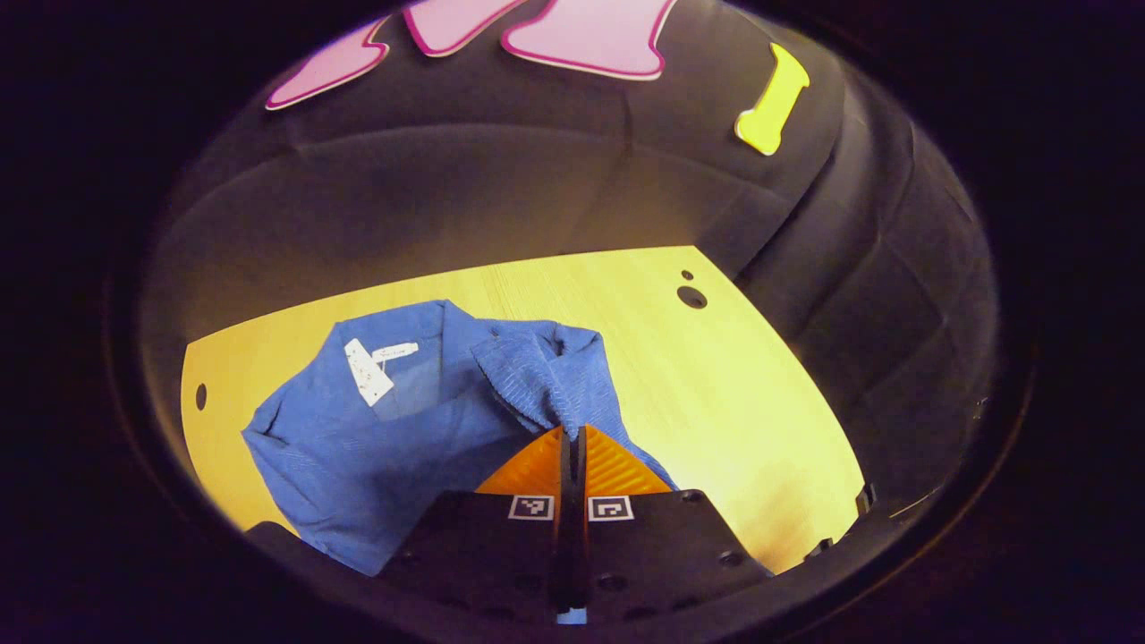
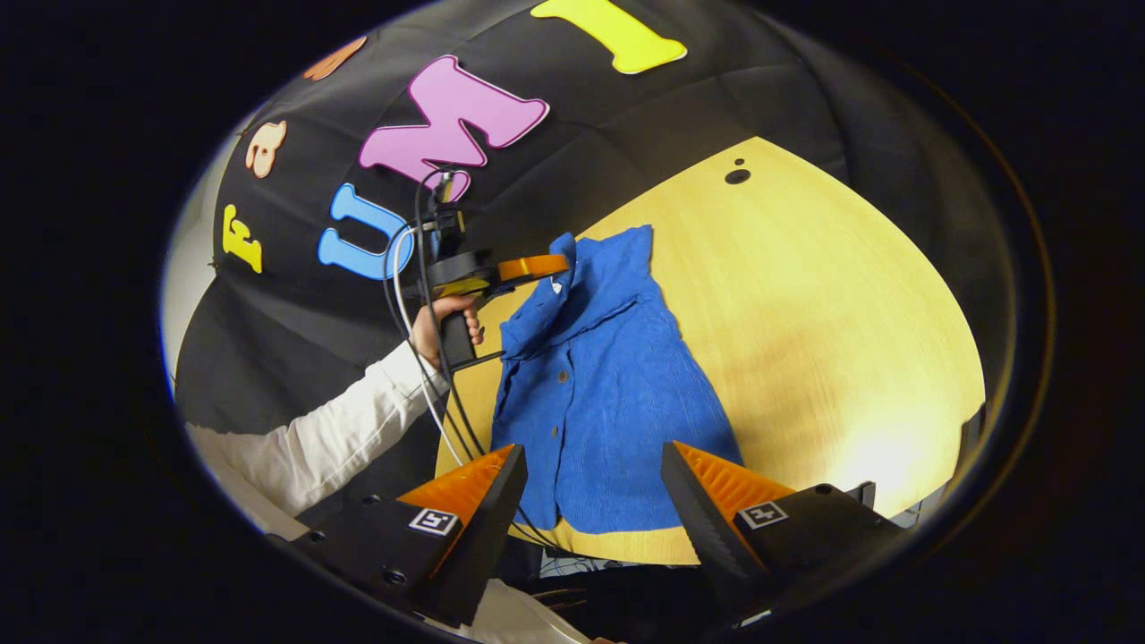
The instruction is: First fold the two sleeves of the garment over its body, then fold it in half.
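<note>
Left tongs (image 1: pixel 573 438) clamped on a fold of the blue garment (image 1: pixel 420 420), lifting it over the body. Right tongs (image 2: pixel 592 478) apart, holding nothing, near the hem. Garment on the tabletop (image 2: pixel 832 313), buttons up. Probably first sleeve fold under way; second sleeve and halving left.

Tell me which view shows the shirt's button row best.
The right gripper view: the blue shirt lies front-up on the table, its buttons plainly visible. The left gripper view shows the shirt's collar and white tag beyond the left gripper.
</note>
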